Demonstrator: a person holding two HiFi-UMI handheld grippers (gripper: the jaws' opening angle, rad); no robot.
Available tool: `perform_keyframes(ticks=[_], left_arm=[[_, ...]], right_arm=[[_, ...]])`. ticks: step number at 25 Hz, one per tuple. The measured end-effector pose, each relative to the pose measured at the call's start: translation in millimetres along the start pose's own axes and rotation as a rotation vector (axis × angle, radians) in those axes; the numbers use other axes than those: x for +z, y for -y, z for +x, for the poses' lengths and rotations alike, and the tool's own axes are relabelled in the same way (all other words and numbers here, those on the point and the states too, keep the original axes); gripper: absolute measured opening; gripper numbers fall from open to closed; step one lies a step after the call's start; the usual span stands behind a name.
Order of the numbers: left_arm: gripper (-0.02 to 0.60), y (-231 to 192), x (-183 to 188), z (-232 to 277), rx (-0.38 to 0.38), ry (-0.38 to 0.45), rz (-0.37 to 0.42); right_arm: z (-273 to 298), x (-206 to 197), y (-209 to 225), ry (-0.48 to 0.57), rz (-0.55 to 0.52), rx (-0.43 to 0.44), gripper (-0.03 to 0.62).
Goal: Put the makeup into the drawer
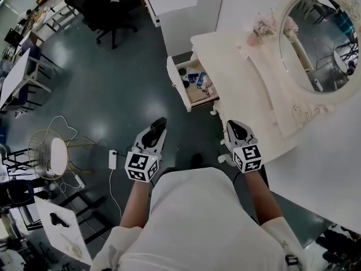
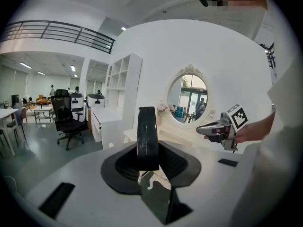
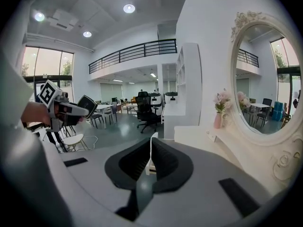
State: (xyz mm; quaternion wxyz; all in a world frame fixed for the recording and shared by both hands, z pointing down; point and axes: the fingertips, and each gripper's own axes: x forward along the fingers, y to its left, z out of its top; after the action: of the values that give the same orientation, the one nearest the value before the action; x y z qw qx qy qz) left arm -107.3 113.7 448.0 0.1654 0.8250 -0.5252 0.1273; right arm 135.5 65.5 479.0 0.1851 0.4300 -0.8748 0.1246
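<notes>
In the head view my left gripper (image 1: pixel 157 130) is shut on a flat black makeup compact (image 1: pixel 159 124), held over the dark floor in front of the white dressing table (image 1: pixel 237 78). The left gripper view shows that compact (image 2: pixel 147 136) edge-on, upright between the pads. The table's drawer (image 1: pixel 179 92) stands pulled out, with several small makeup items (image 1: pixel 197 79) inside. My right gripper (image 1: pixel 236 130) is at the table's near edge, to the right of the drawer. Its jaws (image 3: pixel 150 162) are together with nothing between them.
An oval mirror (image 1: pixel 321 38) and a small vase of flowers (image 1: pixel 260 30) stand on the table. A white cabinet (image 1: pixel 175 10) is behind the drawer. On the floor to the left are a round wire stool (image 1: pixel 53 154), a power strip (image 1: pixel 113 160) and an office chair (image 1: pixel 107 10).
</notes>
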Motion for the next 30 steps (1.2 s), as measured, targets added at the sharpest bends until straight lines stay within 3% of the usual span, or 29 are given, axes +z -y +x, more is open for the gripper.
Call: perform_keyframes(ticks=[16, 30], left_arm=[[0.101, 12, 14, 48, -0.009, -0.036, 0.018], [0.101, -45, 37, 99, -0.087, -0.042, 0.035]], right_arm=[[22, -5, 34, -0.019, 0.030, 0.033, 0.029], [77, 17, 40, -0.058, 0.022, -0.026, 0.030]])
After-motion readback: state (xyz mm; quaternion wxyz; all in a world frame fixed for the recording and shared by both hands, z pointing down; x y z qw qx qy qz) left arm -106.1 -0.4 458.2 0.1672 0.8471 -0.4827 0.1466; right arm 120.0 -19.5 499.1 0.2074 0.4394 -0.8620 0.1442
